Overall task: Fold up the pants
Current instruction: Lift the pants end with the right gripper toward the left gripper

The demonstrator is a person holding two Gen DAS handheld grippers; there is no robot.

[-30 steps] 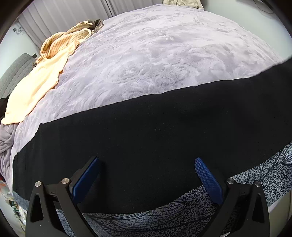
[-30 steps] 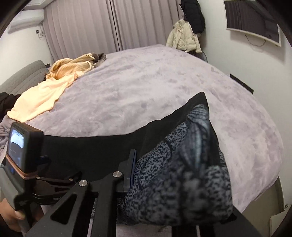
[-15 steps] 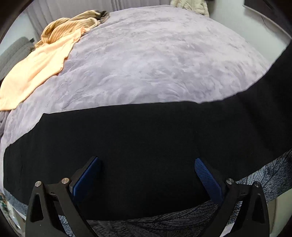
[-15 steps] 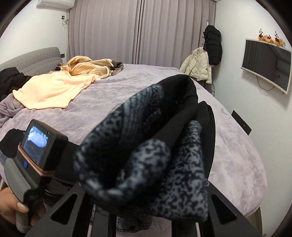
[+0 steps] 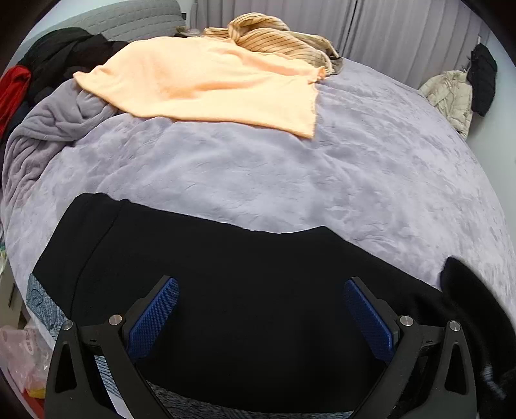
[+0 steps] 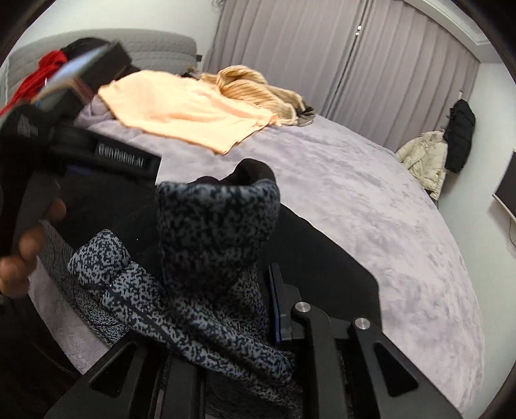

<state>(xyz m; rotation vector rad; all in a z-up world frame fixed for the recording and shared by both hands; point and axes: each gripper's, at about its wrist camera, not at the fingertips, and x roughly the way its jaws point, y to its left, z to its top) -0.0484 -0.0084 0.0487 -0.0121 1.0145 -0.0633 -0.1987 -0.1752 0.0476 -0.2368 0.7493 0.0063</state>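
Right claw (image 6: 245, 322): its black fingers are pressed together on a bunched end of the black pants with a speckled grey-and-black patterned lining (image 6: 216, 245), which rises in a rounded hump above the blue-padded finger. From that pinch the pants run away to the left as a dark band across the bed.

Left claw (image 5: 259, 314): spread wide, its two blue textured pads (image 5: 151, 319) standing apart over the flat black cloth with nothing between them. In the right wrist view this tool appears blurred at upper left, with the person's hand (image 6: 29, 245) wrapped round its handle.

The pants lie along the near edge of the bed, black side up, patterned lining showing at the left end and along the near hem; a raised dark fold stands at the right end.

Beneath them spreads a plush lavender-grey blanket (image 5: 322, 180) covering the bed. Well beyond, near the grey quilted headboard (image 5: 129, 19), lie a peach-coloured flat garment (image 5: 206, 87) and, touching its far side, a crumpled tan striped knit (image 5: 271, 38). A red cloth (image 5: 13, 90) and dark clothing sit at far left. Grey pleated curtains (image 6: 354, 61) hang behind; a cream puffer jacket (image 6: 425, 158) and a black jacket hang on the right wall.
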